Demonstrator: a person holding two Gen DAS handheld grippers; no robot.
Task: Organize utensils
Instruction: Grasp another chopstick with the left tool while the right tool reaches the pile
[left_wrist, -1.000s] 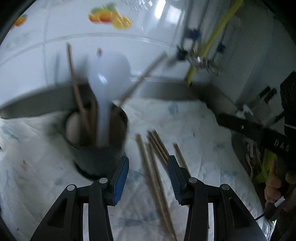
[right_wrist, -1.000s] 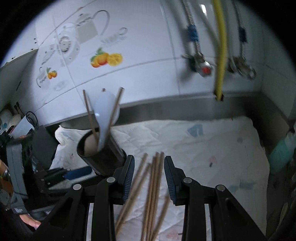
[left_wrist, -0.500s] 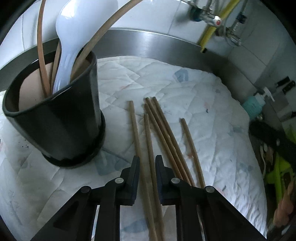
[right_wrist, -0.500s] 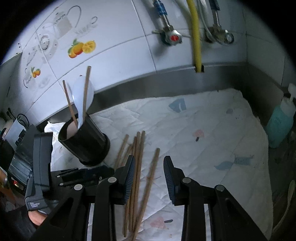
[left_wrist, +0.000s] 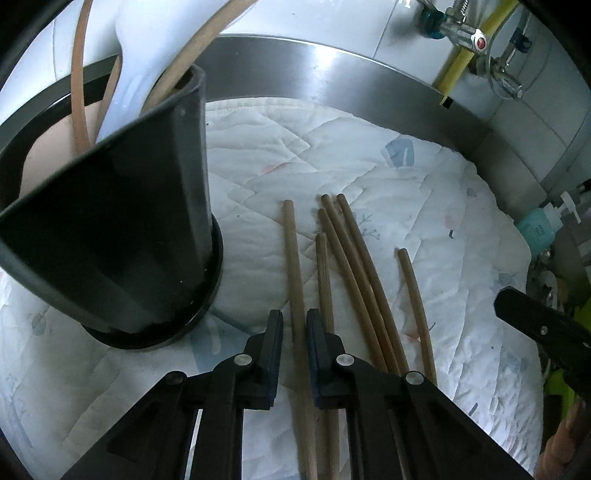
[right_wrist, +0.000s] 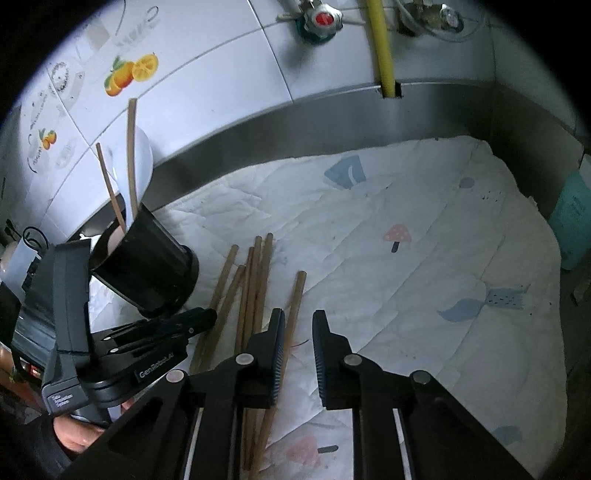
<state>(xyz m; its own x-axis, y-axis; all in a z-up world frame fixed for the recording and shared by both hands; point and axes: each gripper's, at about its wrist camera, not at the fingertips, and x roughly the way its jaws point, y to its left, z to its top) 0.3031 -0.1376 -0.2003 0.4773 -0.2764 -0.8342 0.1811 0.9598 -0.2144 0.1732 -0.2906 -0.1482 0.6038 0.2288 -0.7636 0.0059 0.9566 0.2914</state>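
Left wrist view: six chopsticks (left_wrist: 347, 266) are seen lying loose on a quilted cloth (left_wrist: 332, 147), roughly side by side, their far ends pointed at the steel back wall. A black holder (left_wrist: 129, 221) stands on the cloth just to their left, and a white spoon (left_wrist: 136, 55) and more chopsticks are kept upright in it.

The left gripper (left_wrist: 294, 332) is lowered onto the cloth just beside the holder's base. The leftmost chopstick (left_wrist: 290, 240) is straddled by its jaws, which have just been closing and stand narrow. The stick lies close against the right-hand pad, while a thin slit is left at the other, so no firm grip is shown.

In the right wrist view, the right gripper (right_wrist: 299, 332) is set over the opposite side of the row. Its jaws have also just been closing and are left a little apart. The outermost chopstick (right_wrist: 297, 295), which lies apart from the other five, runs slantwise into the gap and passes behind the left-hand finger. Bare cloth is seen between it and the other finger. The left gripper is seen from the side there, its tip down among the sticks nearest the holder.
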